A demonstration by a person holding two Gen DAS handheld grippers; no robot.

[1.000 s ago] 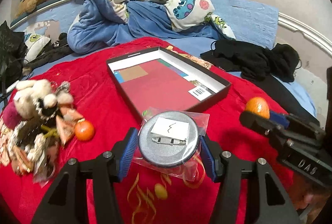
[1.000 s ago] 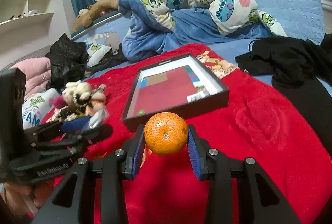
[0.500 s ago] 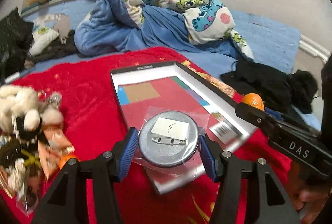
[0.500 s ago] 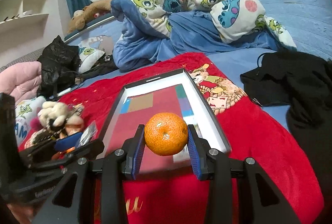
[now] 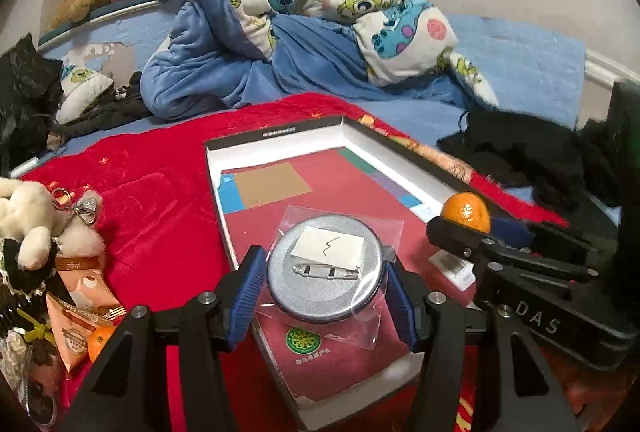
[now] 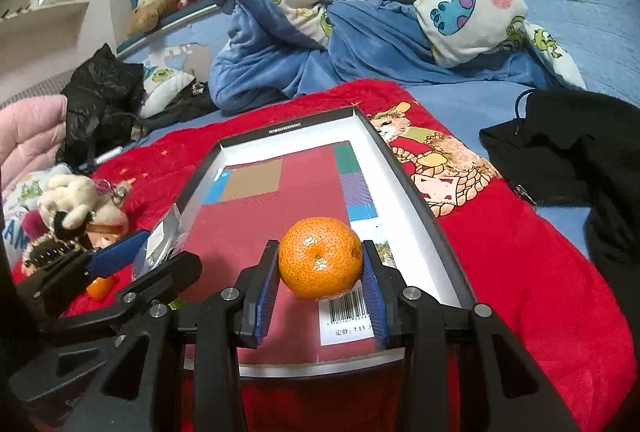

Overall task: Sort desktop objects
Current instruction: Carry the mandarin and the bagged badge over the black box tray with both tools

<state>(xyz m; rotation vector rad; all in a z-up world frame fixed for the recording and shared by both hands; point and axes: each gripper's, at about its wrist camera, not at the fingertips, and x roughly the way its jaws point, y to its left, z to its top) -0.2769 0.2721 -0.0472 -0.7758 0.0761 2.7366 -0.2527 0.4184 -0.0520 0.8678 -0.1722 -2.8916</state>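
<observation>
My left gripper (image 5: pixel 326 282) is shut on a round silver badge (image 5: pixel 326 268) in a clear plastic bag, held over the near part of the black-rimmed box lid (image 5: pixel 276 134). My right gripper (image 6: pixel 320 272) is shut on a tangerine (image 6: pixel 320 258) and holds it over the near right part of the same lid (image 6: pixel 404 188). The tangerine also shows in the left wrist view (image 5: pixel 466 211). The bagged badge edge shows in the right wrist view (image 6: pixel 160 238).
A pile of plush toys, key rings and snack packets (image 5: pixel 36 252) lies left of the lid on the red blanket (image 5: pixel 152 192), with a second tangerine (image 5: pixel 100 342) beside it. Black clothing (image 6: pixel 568 160) lies to the right. A bundled quilt (image 6: pixel 360 12) lies behind.
Both grippers moved forward over the box lid, each still holding its object; the lid now lies directly under them.
</observation>
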